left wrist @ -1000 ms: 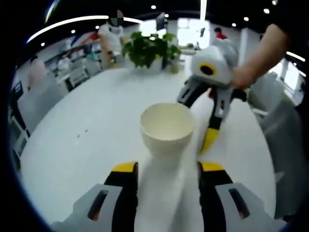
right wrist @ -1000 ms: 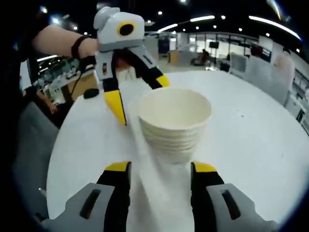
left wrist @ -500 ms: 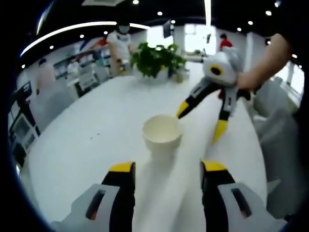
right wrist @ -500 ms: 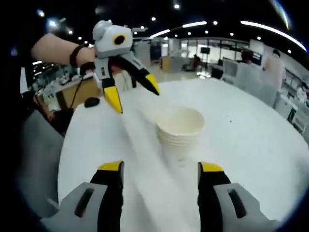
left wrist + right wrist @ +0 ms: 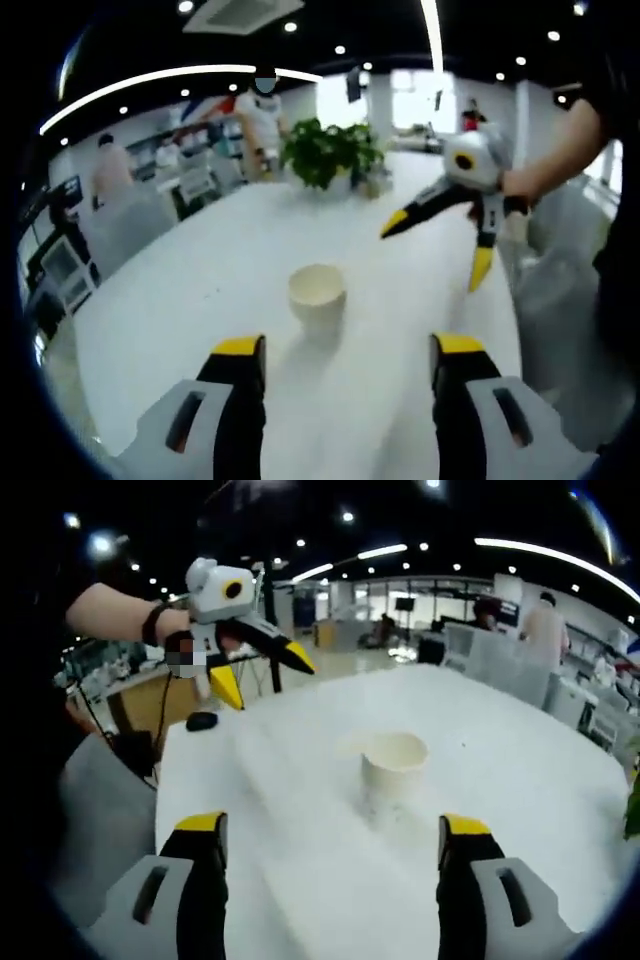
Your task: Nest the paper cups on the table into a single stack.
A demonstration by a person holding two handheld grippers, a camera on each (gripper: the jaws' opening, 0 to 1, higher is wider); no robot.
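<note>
One stack of paper cups (image 5: 317, 294) stands alone and upright out on the white table (image 5: 180, 300), and nothing is touching it. From the right gripper view the same stack (image 5: 393, 768) sits well ahead of the jaws, mouth up, and no loose cups can be made out on the tabletop around it — so by the look of things the nesting is done.

The left gripper (image 5: 348, 352) is wide open, its yellow-tipped jaws set far apart at the bottom of its view with bare table between them and the stack well beyond the tips. It holds nothing. Seen from across the table it hangs up in the air off to the side of the stack (image 5: 257, 668), in a hand with a dark wristband, jaws splayed and pointing down and away.

The right gripper (image 5: 335, 832) is much the same story — jaws spread wide, empty, the stack centred between them but far off. In the left gripper view it is raised above the table (image 5: 440, 240) at the far right, open, clear of the cups.

Why the spacing? Both tools open and held high and apart from the stack reads as a hands-off posture, leaving the cups to stand on their own with no risk of a jaw clipping the rim and tipping them.

A potted plant (image 5: 328, 155) sits at the far end of the table, and people stand in the office beyond it.
</note>
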